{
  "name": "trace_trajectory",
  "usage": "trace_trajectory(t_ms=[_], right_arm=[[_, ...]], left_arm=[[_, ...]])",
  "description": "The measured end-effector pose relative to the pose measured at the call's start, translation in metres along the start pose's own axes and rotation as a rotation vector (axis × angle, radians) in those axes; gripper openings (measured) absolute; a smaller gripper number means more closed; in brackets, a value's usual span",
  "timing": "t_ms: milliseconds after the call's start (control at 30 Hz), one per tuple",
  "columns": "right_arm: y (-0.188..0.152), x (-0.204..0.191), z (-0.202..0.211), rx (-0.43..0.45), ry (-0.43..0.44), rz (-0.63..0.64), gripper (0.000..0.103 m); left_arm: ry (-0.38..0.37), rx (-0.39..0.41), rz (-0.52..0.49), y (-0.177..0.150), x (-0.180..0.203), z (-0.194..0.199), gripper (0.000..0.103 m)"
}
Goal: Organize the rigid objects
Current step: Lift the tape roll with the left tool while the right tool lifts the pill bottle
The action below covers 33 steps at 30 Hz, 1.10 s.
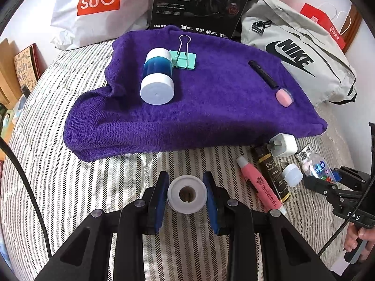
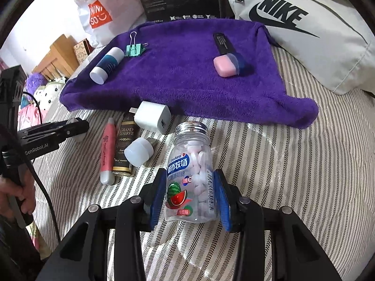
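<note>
Striped bedding carries a purple towel. Left tongs pinch a white tape roll; charger, pink pen and dark bottle crowd between; right tongs pinch the candy bottle.

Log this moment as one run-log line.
left claw: shut on white tape roll | right claw: shut on candy bottle | purple towel: four items placed | charger: on bed

black box behind purple towel: top cut off | dark bottle before towel: partly hidden by white charger | label print unreadable
</note>
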State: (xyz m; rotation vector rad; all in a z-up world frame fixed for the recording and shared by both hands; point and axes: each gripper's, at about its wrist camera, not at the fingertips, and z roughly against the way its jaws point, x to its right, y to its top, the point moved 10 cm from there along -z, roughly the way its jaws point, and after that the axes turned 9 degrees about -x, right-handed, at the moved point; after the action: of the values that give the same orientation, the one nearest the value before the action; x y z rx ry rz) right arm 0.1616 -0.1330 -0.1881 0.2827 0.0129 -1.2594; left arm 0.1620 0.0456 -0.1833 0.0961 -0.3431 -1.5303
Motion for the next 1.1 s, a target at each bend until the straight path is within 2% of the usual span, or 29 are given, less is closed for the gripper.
trace_trajectory(t_ms=[167,333,500,633,767,967,1100], right_arm=[[0.002,-0.002,-0.002,-0.007,-0.043,0.038,0.041],[0.005,-0.01,-0.007,0.01,-0.15,0.139,0.041],[0.004,-0.006,-0.003,0.007,-0.083,0.109,0.04],[-0.002,-0.008,0.008,0.018,-0.004,0.082,0.04],[-0.004,-0.009,0.012,0.016,-0.004,0.085,0.04],[-0.002,-0.007,0.019,0.02,0.015,0.073,0.04],[0.0,-0.005,0.023,0.026,0.018,0.072,0.04]], left_arm=[[0.023,-0.011,-0.015,0.004,0.003,-0.002,0.029],[0.054,-0.011,-0.03,0.009,0.005,-0.005,0.029],[0.051,0.01,-0.039,0.012,0.005,-0.005,0.027],[-0.022,0.033,-0.018,0.009,0.005,0.005,0.027],[-0.025,0.043,-0.021,0.008,0.003,0.011,0.027],[-0.131,0.052,0.002,0.007,0.006,0.021,0.027],[-0.138,0.06,0.0,0.008,0.009,0.026,0.027]])
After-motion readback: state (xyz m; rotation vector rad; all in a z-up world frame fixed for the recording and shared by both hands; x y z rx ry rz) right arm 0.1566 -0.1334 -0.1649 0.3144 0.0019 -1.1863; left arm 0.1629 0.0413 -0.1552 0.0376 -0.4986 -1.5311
